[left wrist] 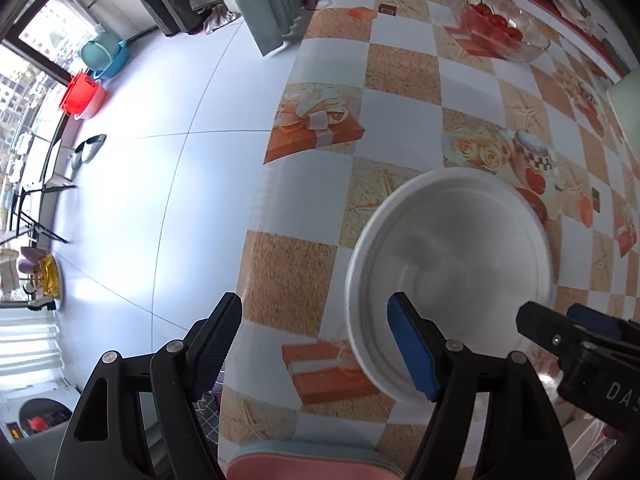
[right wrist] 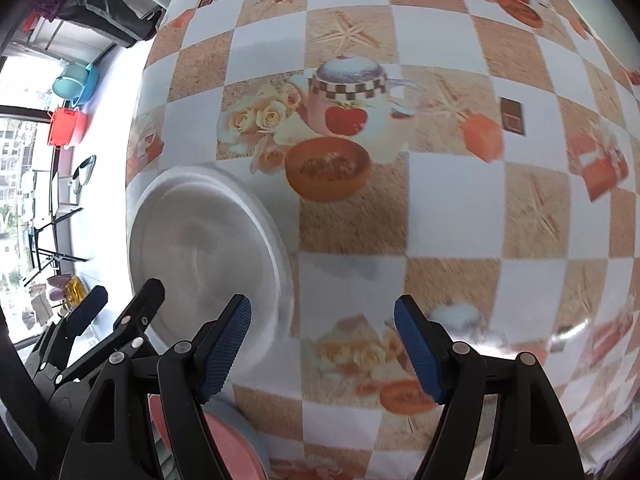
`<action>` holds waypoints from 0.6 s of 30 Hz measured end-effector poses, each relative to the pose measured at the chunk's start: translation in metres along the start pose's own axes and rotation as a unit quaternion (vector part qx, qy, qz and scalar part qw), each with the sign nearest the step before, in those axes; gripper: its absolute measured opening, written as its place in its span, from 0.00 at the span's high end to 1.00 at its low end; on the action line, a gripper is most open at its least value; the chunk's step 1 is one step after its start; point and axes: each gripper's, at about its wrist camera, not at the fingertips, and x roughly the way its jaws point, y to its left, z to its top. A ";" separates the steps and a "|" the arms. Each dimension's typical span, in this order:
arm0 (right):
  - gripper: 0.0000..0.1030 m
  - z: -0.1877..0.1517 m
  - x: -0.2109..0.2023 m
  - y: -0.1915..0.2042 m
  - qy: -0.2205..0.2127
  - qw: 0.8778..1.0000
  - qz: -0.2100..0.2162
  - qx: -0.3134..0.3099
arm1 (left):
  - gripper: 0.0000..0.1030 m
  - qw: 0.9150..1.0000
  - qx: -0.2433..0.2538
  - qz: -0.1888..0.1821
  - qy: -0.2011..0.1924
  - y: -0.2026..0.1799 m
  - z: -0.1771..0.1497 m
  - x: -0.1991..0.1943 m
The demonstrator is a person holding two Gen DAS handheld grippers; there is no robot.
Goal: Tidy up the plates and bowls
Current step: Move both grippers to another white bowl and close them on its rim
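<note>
A white bowl [left wrist: 452, 264] sits on the checked tablecloth near the table's left edge; it also shows in the right wrist view [right wrist: 204, 252]. My left gripper [left wrist: 316, 344] is open and empty, its right finger over the bowl's near rim and its left finger past the table edge. My right gripper [right wrist: 322, 352] is open and empty over the cloth, just right of the bowl. A pink plate [left wrist: 304, 466] lies at the near table edge; it also shows in the right wrist view [right wrist: 224, 444]. The right gripper shows in the left wrist view [left wrist: 568, 332].
A glass bowl of red fruit [left wrist: 496, 28] stands at the far side of the table [left wrist: 404, 68]. The table's left edge drops to a white tiled floor [left wrist: 160, 160]. Red and blue basins [left wrist: 82, 94] stand by the window.
</note>
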 end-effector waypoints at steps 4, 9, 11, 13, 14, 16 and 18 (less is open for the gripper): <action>0.27 0.007 0.010 0.003 0.007 1.000 -0.007 -0.006 | 0.24 1.000 0.016 0.002 0.006 -0.006 0.006 0.011; 0.27 0.009 0.019 0.006 0.014 1.000 -0.012 -0.024 | 0.24 1.000 0.023 0.002 0.018 -0.007 0.012 0.024; 0.27 0.010 0.022 0.006 0.015 0.999 -0.015 -0.029 | 0.24 0.999 0.026 0.006 0.020 -0.007 0.012 0.027; 0.32 0.010 0.023 0.010 0.011 0.999 -0.014 -0.037 | 0.38 0.999 0.026 -0.009 0.023 -0.008 0.012 0.030; 0.40 0.010 0.023 0.015 0.008 0.999 -0.011 -0.045 | 0.41 0.999 0.026 -0.020 0.024 -0.009 0.012 0.030; 0.56 0.011 0.024 0.021 0.011 0.998 -0.002 -0.060 | 0.56 0.999 0.030 -0.029 0.022 -0.013 0.012 0.028; 0.69 0.012 0.028 0.028 0.017 0.998 0.005 -0.066 | 0.68 0.998 0.043 -0.033 0.022 -0.020 0.011 0.026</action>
